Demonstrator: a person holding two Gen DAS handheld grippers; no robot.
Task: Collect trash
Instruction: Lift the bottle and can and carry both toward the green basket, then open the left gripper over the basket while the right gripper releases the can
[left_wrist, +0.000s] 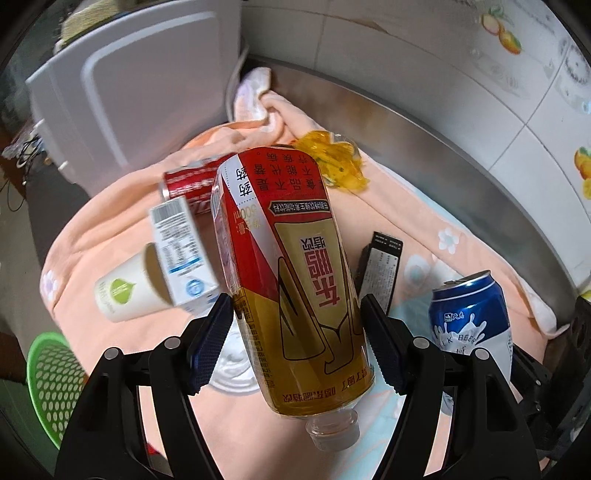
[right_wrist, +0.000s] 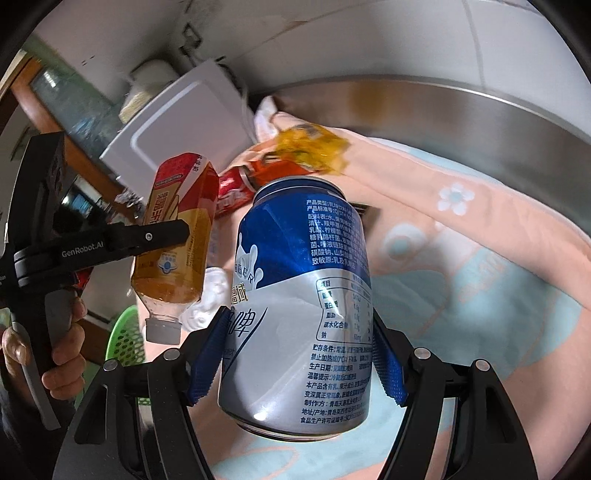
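My left gripper (left_wrist: 295, 325) is shut on a red and gold drink bottle (left_wrist: 291, 266), held cap-down above the peach blanket (left_wrist: 122, 221); it also shows in the right wrist view (right_wrist: 177, 229). My right gripper (right_wrist: 297, 350) is shut on a blue and silver milk beer can (right_wrist: 299, 306), upright and lifted; the can shows in the left wrist view (left_wrist: 472, 314). On the blanket lie a red can (left_wrist: 188, 184), a white carton (left_wrist: 181, 251), a paper cup (left_wrist: 125, 291), a yellow wrapper (left_wrist: 332, 162) and a black packet (left_wrist: 380, 266).
A green perforated basket (left_wrist: 51, 384) stands at the lower left beside the blanket, also in the right wrist view (right_wrist: 125, 339). A white appliance (left_wrist: 129, 85) stands behind the trash. A steel ledge (left_wrist: 443, 155) and tiled wall (left_wrist: 517, 74) run along the right.
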